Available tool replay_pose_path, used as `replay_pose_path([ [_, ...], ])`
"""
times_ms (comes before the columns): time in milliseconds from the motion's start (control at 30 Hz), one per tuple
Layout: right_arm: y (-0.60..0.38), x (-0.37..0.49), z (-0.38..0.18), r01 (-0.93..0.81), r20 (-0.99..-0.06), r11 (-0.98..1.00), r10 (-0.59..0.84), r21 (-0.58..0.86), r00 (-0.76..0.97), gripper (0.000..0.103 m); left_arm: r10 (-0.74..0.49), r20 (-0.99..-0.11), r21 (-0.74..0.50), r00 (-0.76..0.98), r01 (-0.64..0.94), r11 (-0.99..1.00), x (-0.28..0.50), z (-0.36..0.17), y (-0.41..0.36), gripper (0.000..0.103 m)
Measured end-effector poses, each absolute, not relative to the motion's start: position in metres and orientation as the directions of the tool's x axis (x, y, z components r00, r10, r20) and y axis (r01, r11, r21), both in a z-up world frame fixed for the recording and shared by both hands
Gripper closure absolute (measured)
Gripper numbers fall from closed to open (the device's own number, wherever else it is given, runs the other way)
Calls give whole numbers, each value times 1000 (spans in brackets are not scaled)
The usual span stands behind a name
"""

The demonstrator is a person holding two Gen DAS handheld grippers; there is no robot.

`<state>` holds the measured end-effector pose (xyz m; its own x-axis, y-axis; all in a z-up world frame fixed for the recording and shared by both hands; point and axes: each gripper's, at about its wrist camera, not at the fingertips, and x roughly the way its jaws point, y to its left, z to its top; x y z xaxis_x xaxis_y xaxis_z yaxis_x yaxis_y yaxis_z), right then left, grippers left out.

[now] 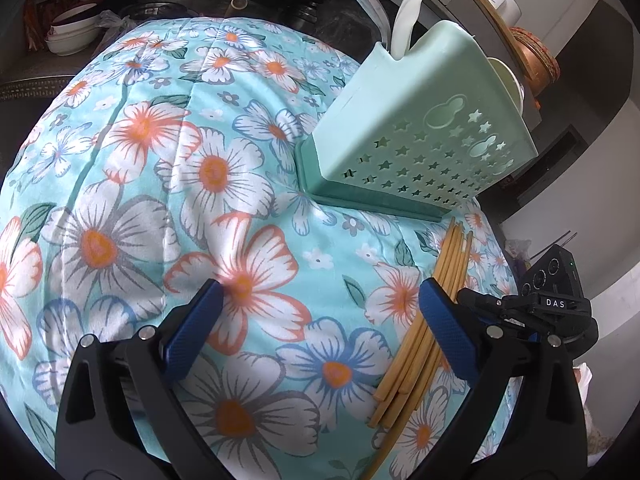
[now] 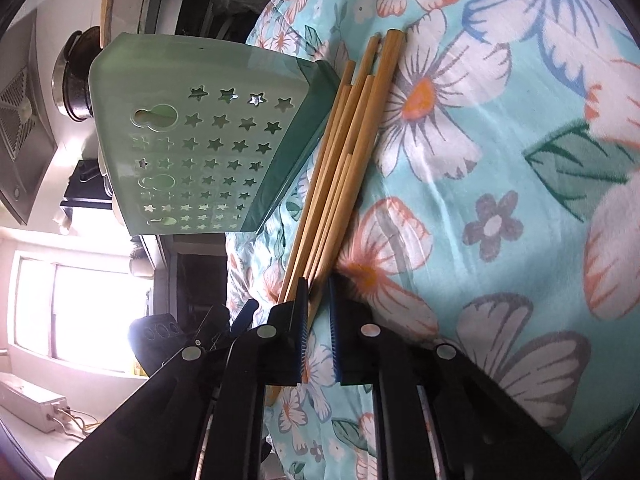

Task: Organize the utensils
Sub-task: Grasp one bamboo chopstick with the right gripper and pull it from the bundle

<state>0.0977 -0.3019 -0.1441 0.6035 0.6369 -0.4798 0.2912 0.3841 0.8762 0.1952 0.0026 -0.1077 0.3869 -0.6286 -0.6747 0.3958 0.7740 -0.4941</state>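
Chopsticks lie bundled on the floral cloth at five o'clock of the mint utensil holder, so the right gripper pinches nearly shut on one stick's end for transfer while the left gripper hangs wide open and empty.

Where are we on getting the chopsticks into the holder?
Done: only a white spoon stands in the green holder. In hand: the right gripper has closed near the end of the chopsticks, apparently pinching one; left gripper is open. Left: the whole bundle lies on the cloth.
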Motion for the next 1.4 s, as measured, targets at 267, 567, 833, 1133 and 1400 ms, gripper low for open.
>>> replay_pose_path([
  [267, -311, 98, -151, 307, -446, 324, 652, 895, 613, 95, -628, -675, -494, 386, 396, 774, 195, -108, 2, 8],
  [567, -332, 68, -150, 361, -472, 312, 677, 879, 565, 94, -628, -677, -495, 384, 395, 774, 196, -108, 3, 8],
  [833, -350, 44, -138, 407, -559, 385, 619, 829, 552, 89, -624, -680, -488, 384, 398, 777, 196, -108, 4, 8],
  [1133, -345, 62, -126, 451, -652, 474, 494, 756, 575, 84, -622, -682, -480, 386, 405, 778, 196, -108, 2, 8],
  [1400, -354, 54, -126, 493, -613, 364, 496, 790, 616, 72, -619, -683, -470, 387, 415, 779, 194, -107, 0, 8],
])
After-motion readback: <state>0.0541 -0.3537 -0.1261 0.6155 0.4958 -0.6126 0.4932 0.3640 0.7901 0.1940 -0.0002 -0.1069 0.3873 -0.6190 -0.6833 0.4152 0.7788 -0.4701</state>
